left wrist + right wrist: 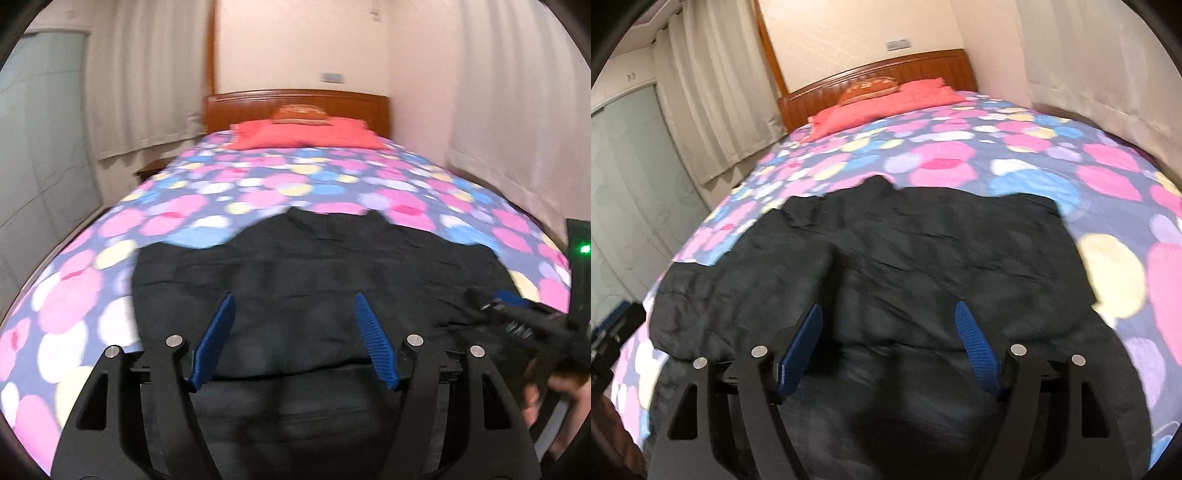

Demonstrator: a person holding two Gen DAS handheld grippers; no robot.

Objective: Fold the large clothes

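Black garment (317,273) lies spread flat on the spotted bedspread (258,181) near the foot of the bed, likely laid out so its edges can be reached for folding. Its collar end points toward the headboard (295,107), long axis along the bed. Left gripper (295,332) and right gripper (890,343) hover above it, jaws apart and empty.

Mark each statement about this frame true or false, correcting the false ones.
1. A black garment lies spread on the bedspread. True.
2. The left tool is clamped on the cloth. False: its jaws stand apart, nothing pinched.
3. The right tool is open above the garment. True.
4. The bedspread is plain white. False: it carries pink, blue and yellow spots.
5. A red pillow lies at the wooden headboard. True.
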